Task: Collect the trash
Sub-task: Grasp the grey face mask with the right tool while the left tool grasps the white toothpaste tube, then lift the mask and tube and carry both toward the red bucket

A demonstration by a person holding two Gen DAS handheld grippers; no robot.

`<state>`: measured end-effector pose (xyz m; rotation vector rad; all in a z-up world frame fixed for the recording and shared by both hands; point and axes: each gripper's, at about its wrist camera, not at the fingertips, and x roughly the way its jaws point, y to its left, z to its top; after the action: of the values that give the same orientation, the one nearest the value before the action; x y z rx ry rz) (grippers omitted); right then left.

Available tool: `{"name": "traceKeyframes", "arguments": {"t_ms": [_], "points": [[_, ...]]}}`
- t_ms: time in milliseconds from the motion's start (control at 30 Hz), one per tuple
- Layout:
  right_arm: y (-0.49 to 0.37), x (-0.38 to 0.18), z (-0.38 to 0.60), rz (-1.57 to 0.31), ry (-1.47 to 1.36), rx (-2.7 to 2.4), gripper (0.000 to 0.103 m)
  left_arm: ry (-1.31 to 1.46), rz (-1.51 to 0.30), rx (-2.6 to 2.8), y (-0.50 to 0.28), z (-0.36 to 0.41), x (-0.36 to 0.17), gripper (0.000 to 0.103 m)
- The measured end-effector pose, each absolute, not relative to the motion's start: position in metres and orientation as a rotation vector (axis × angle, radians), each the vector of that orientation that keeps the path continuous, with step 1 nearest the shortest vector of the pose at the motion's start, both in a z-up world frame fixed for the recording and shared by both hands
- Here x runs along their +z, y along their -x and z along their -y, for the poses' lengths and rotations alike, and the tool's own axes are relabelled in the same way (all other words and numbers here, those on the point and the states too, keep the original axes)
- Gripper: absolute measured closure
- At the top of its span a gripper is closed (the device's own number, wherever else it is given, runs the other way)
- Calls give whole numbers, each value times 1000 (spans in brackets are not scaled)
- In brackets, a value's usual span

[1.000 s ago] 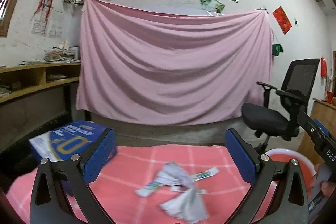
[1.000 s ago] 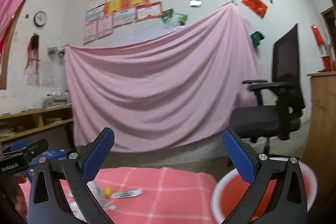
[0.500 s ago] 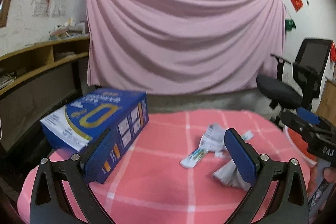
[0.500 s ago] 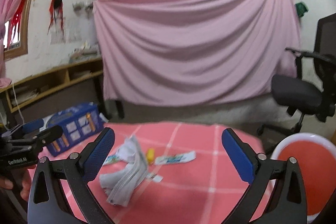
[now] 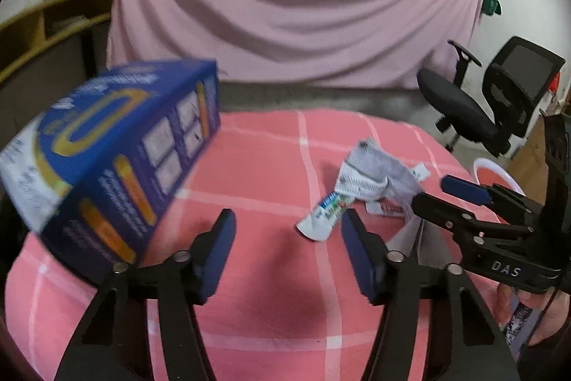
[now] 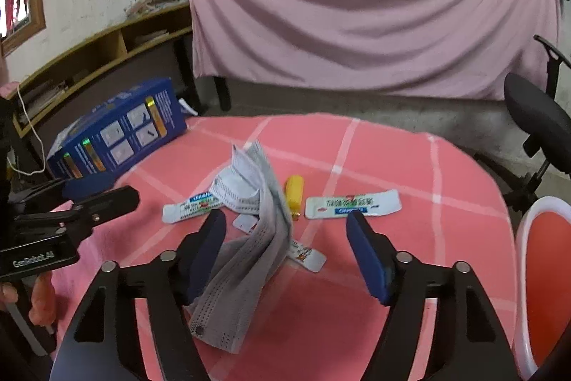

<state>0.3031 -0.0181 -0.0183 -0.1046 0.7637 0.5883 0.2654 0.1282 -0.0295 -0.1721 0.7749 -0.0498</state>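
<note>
1. My right gripper (image 6: 285, 252) hangs low over the surface (image 6: 392, 166), jaws apart and holding nothing; the grey face mask (image 6: 249, 238) lies crumpled between them, just beside the left pad.
2. My left gripper (image 5: 287, 252) is also spread and empty, above bare cloth near the blue box (image 5: 114, 149).
3. The trash is loose around the mask — two white sachets (image 6: 353, 204), a yellow capsule (image 6: 294, 190) and small paper tags. The red bin (image 6: 542, 274) stands off the right edge of the surface.
4. Risk, as I judge it: the mask is limp and folded, so closing on one layer could let it slip out over the floor before reaching the bin.
5. A second risk — the tags touching the mask may be dragged and scattered; the sachets lie flat and could skid from under the pads.
</note>
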Motion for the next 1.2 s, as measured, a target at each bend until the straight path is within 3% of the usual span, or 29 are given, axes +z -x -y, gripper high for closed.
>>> {"name": "traceKeyframes", "arguments": {"t_ms": [133, 200, 267, 367, 500, 567, 633, 933, 1200], "points": [[-308, -28, 18, -830, 89, 605, 62, 164, -839, -90, -279, -124, -33, 61], [-310, -30, 18, -851, 77, 613, 69, 141, -864, -109, -286, -119, -35, 62], [-311, -30, 21, -865, 60, 622, 84, 104, -879, -122, -294, -112, -34, 62], [-313, -29, 28, -867, 28, 611, 93, 52, -905, -141, -304, -102, -37, 68], [-314, -26, 36, -857, -9, 600, 94, -10, -918, -124, -309, -92, -42, 71], [-313, -24, 38, -845, -18, 595, 95, -33, -923, -115, -310, -90, -46, 81], [-312, -22, 41, -832, -27, 590, 95, -48, -921, -117, -310, -88, -48, 84], [-303, -14, 43, -761, -49, 610, 95, 71, -858, -115, -288, -91, -46, 87], [-283, 4, 54, -590, -90, 597, 95, 114, -611, 38, -245, -90, -20, 87]]}}
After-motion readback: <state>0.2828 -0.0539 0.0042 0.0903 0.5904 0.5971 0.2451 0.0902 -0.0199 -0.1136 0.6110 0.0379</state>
